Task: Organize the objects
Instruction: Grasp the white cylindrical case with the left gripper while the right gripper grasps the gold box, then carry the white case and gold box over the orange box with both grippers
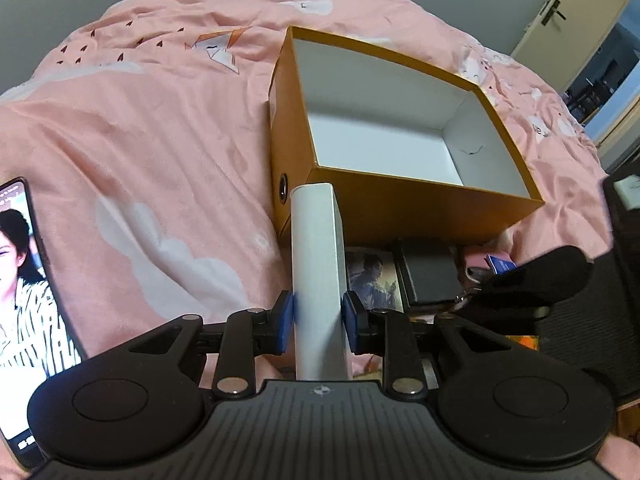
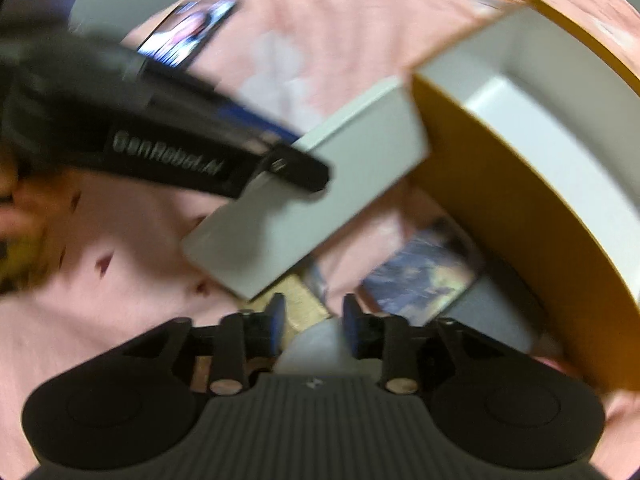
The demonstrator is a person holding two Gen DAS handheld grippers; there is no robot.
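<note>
Blue pads of your left gripper clamp a flat white cardboard box, held on edge just before the open orange cardboard box on the pink bedspread. Your right gripper straddles something pale and blurred; whether it grips, you cannot tell.

We see a slim white box held on edge, its narrow side up, pointing toward the open orange box. That orange box sits on the bed with white inner walls and nothing inside. Just before it lie a picture card and a flat black case.
</note>
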